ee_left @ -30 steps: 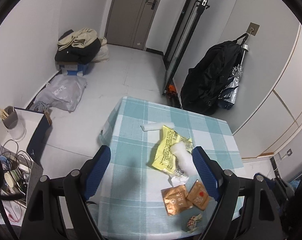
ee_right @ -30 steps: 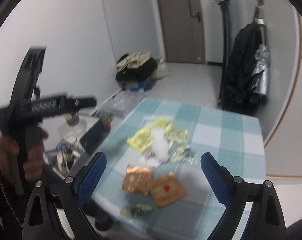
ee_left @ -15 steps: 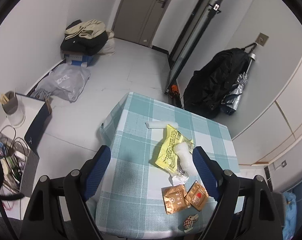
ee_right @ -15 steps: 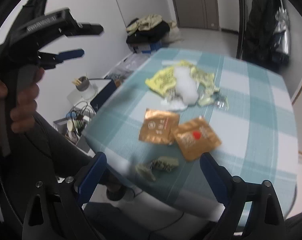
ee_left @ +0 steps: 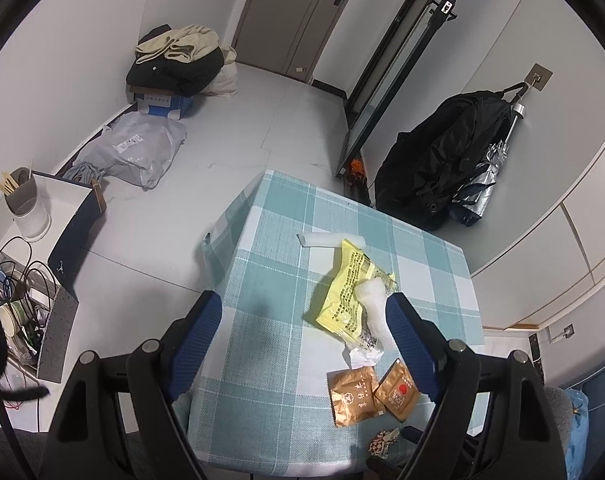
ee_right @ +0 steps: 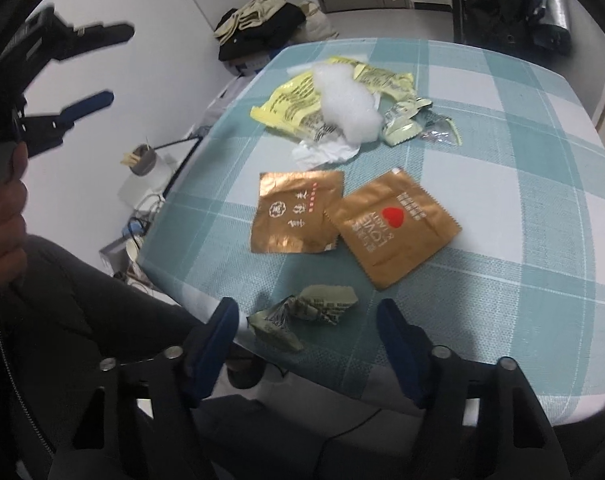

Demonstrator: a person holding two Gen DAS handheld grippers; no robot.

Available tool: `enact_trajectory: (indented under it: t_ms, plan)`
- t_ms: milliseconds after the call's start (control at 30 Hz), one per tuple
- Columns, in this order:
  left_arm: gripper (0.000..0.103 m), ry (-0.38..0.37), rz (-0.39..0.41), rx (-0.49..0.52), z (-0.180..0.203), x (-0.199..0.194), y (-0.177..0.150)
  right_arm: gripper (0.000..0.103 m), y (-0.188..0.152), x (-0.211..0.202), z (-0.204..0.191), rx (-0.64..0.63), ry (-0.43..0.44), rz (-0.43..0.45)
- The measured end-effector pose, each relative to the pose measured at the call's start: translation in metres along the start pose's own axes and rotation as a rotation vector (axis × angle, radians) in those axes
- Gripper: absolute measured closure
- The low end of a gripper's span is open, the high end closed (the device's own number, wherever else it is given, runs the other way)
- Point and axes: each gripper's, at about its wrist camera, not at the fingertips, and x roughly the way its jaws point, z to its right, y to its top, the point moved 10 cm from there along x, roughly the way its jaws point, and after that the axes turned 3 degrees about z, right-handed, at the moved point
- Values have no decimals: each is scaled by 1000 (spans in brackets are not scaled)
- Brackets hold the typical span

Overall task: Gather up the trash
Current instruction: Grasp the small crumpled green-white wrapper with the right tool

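Trash lies on a teal checked table (ee_right: 502,140): a crumpled green wrapper (ee_right: 302,312) at the near edge, two gold sachets (ee_right: 298,212) (ee_right: 394,228), a yellow wrapper (ee_right: 294,104), white foam (ee_right: 346,96) and white crumpled paper (ee_right: 326,152). My right gripper (ee_right: 306,316) is open, its fingers either side of the green wrapper, not touching it. My left gripper (ee_left: 306,316) is open and empty, high above the table (ee_left: 270,280); the yellow wrapper (ee_left: 346,292) and gold sachets (ee_left: 352,396) show below it. The left gripper also shows in the right wrist view (ee_right: 90,68).
On the floor lie a pile of clothes on a box (ee_left: 178,68), a grey plastic bag (ee_left: 130,152), a white box with a cup (ee_left: 26,208) and cables (ee_left: 18,280). A black bag and umbrella (ee_left: 450,160) hang on the wall. A small silver-green wrapper (ee_right: 406,128) lies beside the foam.
My right gripper has dropped and come close to the table's near edge, now straddling the green wrapper. My left gripper has risen, so the table looks smaller.
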Motion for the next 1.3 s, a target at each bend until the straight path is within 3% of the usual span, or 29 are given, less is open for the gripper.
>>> enact_trajectory:
  t_ms: [133,267,600,667,900,1100,1233,1300]
  plan:
    - [21,22,-8,6,-3,3,-3,47,2,4,-6,-44,-18,7]
    - [21,34,-49,1,-5,14,-10,51,3,5,-9,-94,-44,15]
    - [21,46,-59,0,-5,23,-12,52,5,1,-3,-93,-54,37]
    - [21,60,-80,4,-5,30,-13,57,5,-1,-4,-98,-45,52]
    - [21,55,-108,-23,0,44,-11,63,5,0,1,-87,-19,52]
    - [21,20,-148,-6,21,64,-11,66,5,-2,3,-89,11,55]
    - [21,-10,-204,61,53,87,-14,68,7,-8,8,-71,31,72]
    - [21,-14,-230,96,67,97,-18,80,8,-11,11,-59,48,79]
